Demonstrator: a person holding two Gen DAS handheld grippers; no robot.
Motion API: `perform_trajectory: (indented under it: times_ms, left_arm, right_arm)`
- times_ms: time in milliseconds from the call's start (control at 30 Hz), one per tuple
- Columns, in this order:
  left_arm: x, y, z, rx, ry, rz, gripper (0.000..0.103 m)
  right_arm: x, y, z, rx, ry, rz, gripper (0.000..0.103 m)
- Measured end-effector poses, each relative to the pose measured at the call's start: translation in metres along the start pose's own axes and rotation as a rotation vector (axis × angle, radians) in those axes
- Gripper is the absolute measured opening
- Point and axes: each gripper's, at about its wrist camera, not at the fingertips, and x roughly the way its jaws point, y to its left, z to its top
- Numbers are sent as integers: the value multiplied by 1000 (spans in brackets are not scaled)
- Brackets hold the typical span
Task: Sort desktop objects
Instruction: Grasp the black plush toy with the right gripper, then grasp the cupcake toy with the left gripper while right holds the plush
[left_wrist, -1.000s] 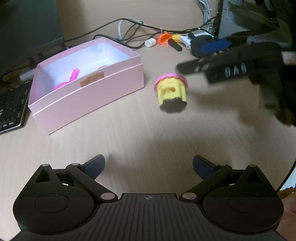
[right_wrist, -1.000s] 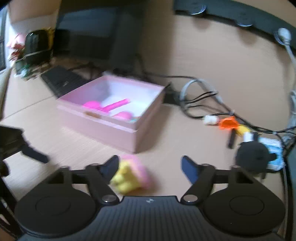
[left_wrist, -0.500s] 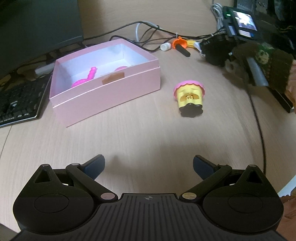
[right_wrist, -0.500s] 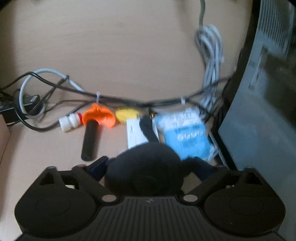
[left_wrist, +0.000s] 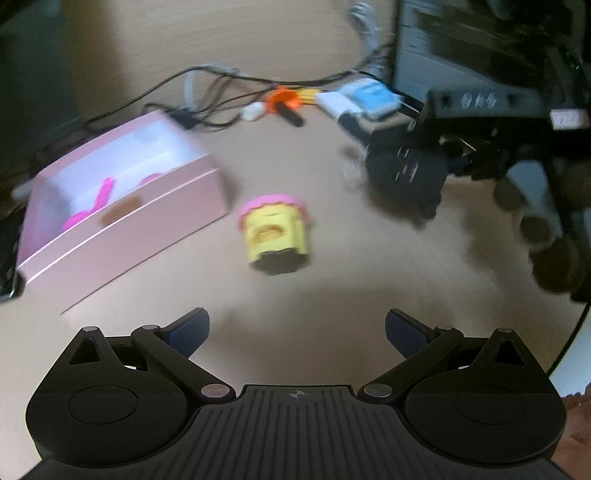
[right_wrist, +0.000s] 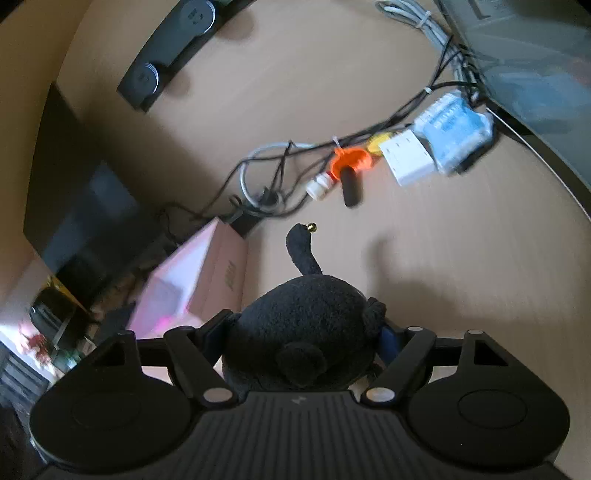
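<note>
A yellow toy cupcake with a pink top lies on the wooden desk, right of an open pink box holding pink toys. My left gripper is open and empty, in front of the cupcake. My right gripper is shut on a black plush toy with a tail and a small gold bell, held above the desk; it shows at the right of the left wrist view. The pink box lies ahead and to the left in the right wrist view.
Tangled cables, an orange piece, a black marker, a white adapter and a blue packet lie at the desk's back. A computer case stands at the right, a black power strip farther back.
The right gripper closed on the black plush toy, lifted it off the desk and swung it left toward the pink box. The left gripper moved closer to the cupcake.
</note>
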Motion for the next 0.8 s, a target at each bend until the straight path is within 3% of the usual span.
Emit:
perform_trajectory:
  times_ms: [200,500,800]
  left_arm:
    - [7,-12,6,27,4,-5,103]
    - [10,-9,18,-35,-31,63,103]
    - [24,5,31,-108,-38,121,102]
  right_arm:
    - [-35,-14,-20,-32,-60,-76,88]
    - [-83,0,-49,-304,-110,-326,91]
    - [-75,46,-58,-565,-159,-266,91]
